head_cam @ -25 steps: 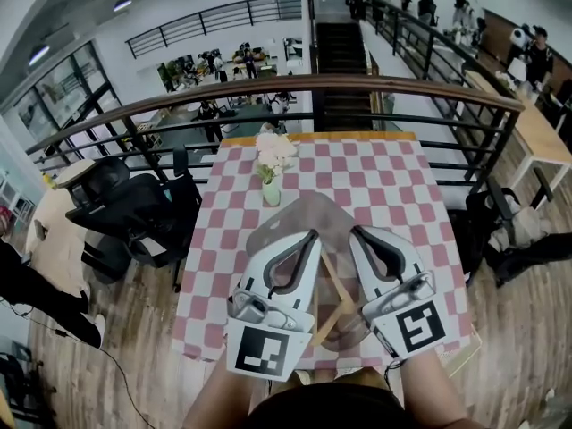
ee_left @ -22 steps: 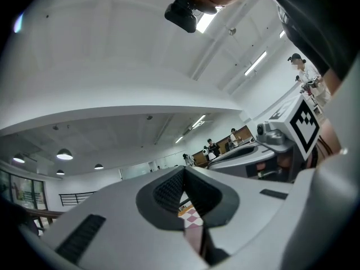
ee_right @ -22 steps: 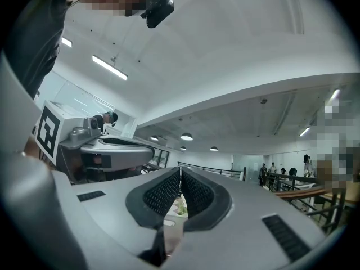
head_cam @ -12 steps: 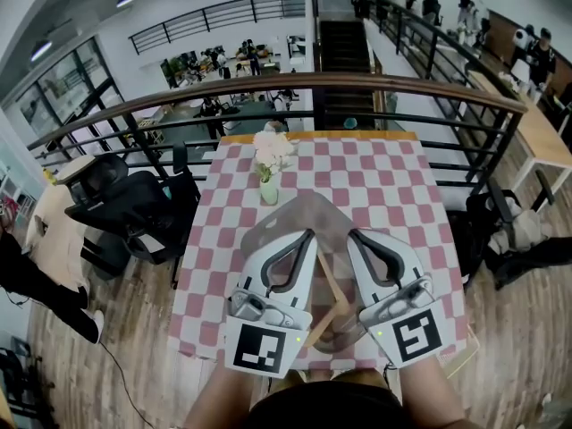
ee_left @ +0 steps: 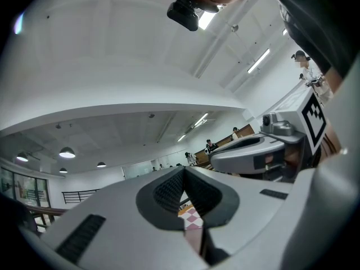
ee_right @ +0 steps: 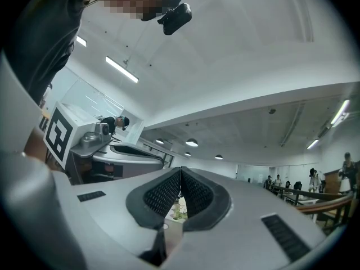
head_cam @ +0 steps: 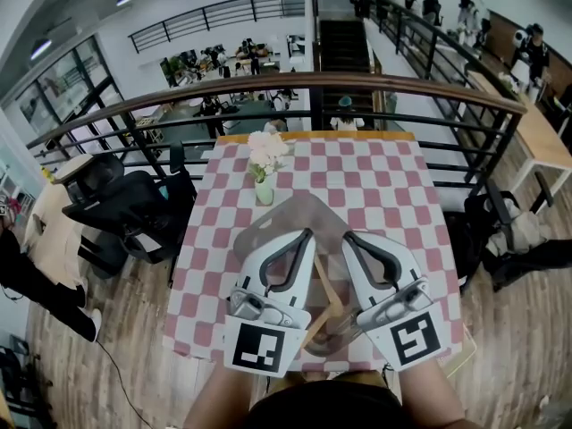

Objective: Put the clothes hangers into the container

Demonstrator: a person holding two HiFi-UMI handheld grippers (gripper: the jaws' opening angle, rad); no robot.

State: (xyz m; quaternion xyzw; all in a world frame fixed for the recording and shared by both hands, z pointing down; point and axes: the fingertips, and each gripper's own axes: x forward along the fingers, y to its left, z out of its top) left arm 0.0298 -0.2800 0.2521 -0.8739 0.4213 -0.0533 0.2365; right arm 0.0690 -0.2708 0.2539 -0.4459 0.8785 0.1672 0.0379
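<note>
The left gripper [ee_left: 184, 171] has its jaws closed tip to tip and holds nothing; only a sliver of the pink-and-white checked cloth [head_cam: 393, 186] shows through the small loop behind the tips. The right gripper [ee_right: 180, 170] is closed the same way and is also empty, and in its loop a bunch of white flowers [ee_right: 179, 208] can be seen.

In the head view both grippers sit side by side, close to the person, with their tips angled slightly toward each other. They hang over a clear plastic container [head_cam: 299, 208] that lies on the checked cloth covering the bench. Between the two grippers, a light wooden clothes hanger [head_cam: 331, 286] shows through the clear plastic. I cannot tell whether it lies inside the container.

Beyond the container, near the far left of the bench, stands a small pale green vase [head_cam: 264, 191] holding the flowers. A dark metal railing [head_cam: 179, 101] runs behind the bench, and a black office chair [head_cam: 125, 208] stands to its left.
</note>
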